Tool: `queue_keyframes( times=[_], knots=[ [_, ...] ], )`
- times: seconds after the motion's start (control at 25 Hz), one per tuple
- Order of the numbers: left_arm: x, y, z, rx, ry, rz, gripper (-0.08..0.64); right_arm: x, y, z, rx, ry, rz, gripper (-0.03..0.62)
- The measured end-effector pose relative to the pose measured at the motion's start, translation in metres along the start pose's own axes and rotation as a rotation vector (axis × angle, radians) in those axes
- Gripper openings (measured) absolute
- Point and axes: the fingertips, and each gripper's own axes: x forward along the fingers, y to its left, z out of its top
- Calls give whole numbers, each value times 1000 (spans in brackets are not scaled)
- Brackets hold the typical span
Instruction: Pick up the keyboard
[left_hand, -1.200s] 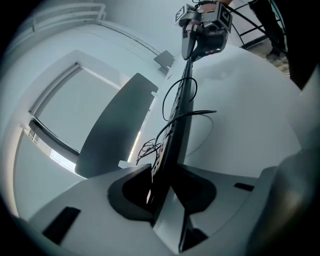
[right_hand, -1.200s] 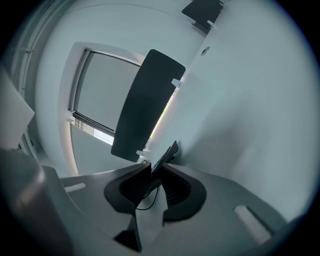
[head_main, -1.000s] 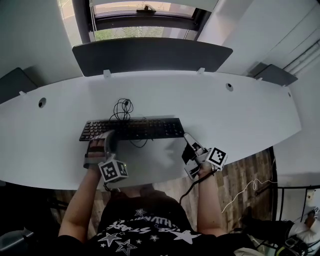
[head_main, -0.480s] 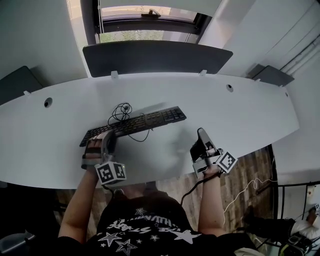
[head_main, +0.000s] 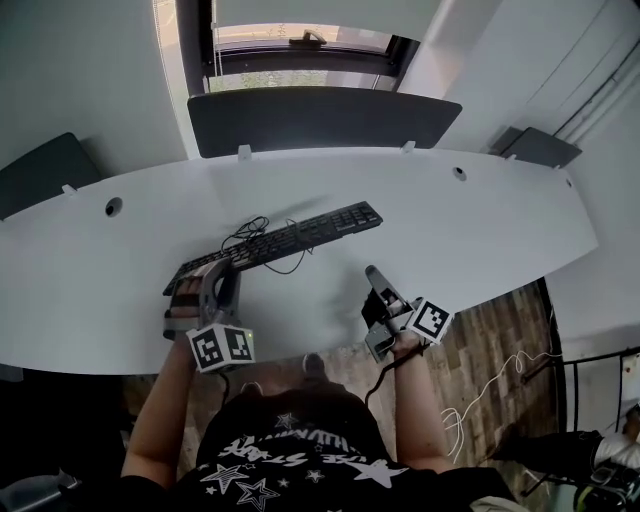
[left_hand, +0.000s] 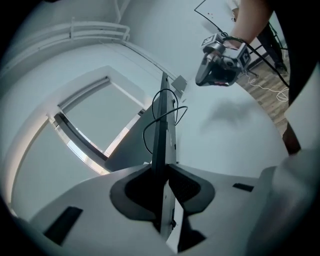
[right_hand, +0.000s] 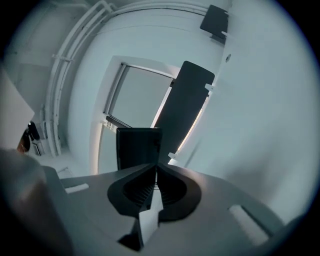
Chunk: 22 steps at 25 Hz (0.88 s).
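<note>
The black keyboard (head_main: 300, 236) slants across the white desk (head_main: 480, 230), its right end farther back. My left gripper (head_main: 208, 280) is shut on its left end; its jaws have just been closing tighter on it. In the left gripper view the keyboard (left_hand: 161, 125) runs edge-on out from between the pads (left_hand: 187, 187) of that left gripper (left_hand: 162, 170). My right gripper (head_main: 372, 272) hangs near the desk's front edge, apart from the keyboard. The right gripper (right_hand: 156, 172) has just been closing, and its jaws meet with nothing between them.
The keyboard's black cable (head_main: 245, 235) lies coiled behind it. A dark partition panel (head_main: 320, 118) stands along the desk's back edge below a window (head_main: 300, 50). Cable holes (head_main: 113, 206) dot the desk. Wood floor (head_main: 500, 330) shows at the right.
The keyboard has swung from lying square to slanting, its right end gone back, its left end still in my left gripper. My right gripper has drawn away from the keyboard's right end.
</note>
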Motion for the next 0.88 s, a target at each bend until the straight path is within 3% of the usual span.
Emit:
queue_keyframes(
  times=[0.24,0.32,0.6,0.72,0.88],
  knots=[
    [-44,36,3,-155,-92,56,94,13,39,-52,-253,65,-117,5],
    [-59,48,2,-189,-139,62,94,18,55,-69,-306,79,-117,5],
    [-107,84,13,-386,-358,-15,89,18,91,-117,-379,60,-109,5],
    [-133,97,30,-434,-458,-29,87,11,102,-132,-405,76,-117,5],
    [-157,102,38,-500,-499,-36,81,-3,109,-141,-407,83,-123,5]
  ],
)
